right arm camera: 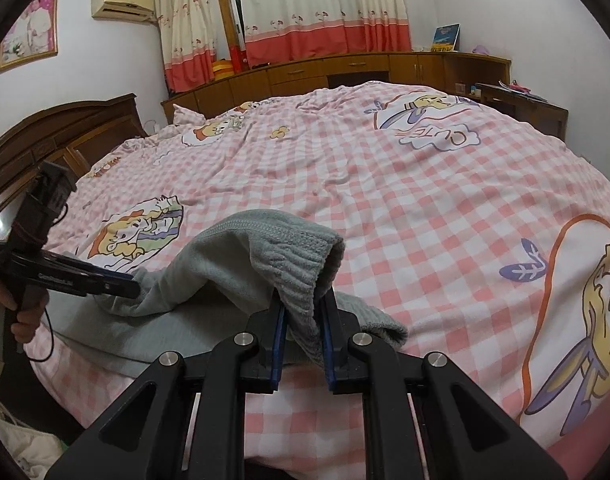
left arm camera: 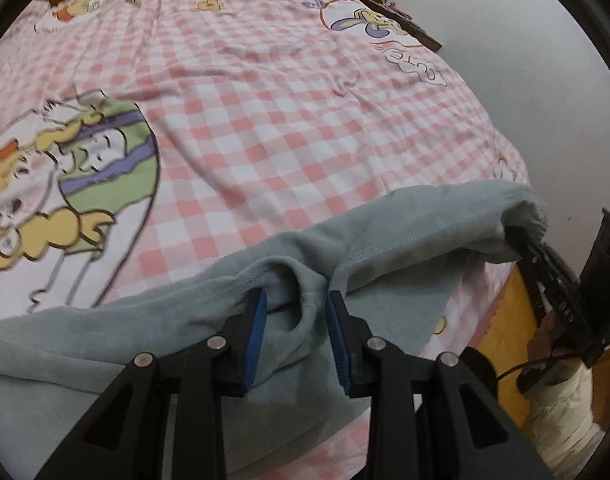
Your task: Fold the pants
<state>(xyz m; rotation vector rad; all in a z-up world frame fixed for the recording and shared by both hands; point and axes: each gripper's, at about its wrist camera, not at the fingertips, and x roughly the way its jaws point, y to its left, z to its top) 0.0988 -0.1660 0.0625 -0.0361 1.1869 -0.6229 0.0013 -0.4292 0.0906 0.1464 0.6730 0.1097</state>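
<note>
Blue-padded left tongs [left arm camera: 296, 304] sit nearest the lens in the left wrist view, clenched on a bunched fold of the grey pants [left arm camera: 209, 312] along a stitched seam. Cloth fills the gap between the pads. The pants lie at the near edge of the bed, draped over its pink-checked cover [left arm camera: 289, 120], with part of the fabric lifted off the cover between the two grips.

Seen from the right wrist, the right tongs [right arm camera: 303, 300] are closed on the ribbed cuff [right arm camera: 301, 256] of the pants, which hangs over the pads and opens as a tube toward the far right. Left of it the same garment stretches across to the other tongs, held in a hand [right arm camera: 23, 316] at the left edge.

Cartoon prints mark the cover on the left and far right. Beyond the bed stand a dark wooden headboard [right arm camera: 61, 136] at left, low wooden cabinets [right arm camera: 345, 68] along the far wall, and red-hemmed curtains [right arm camera: 321, 8].
</note>
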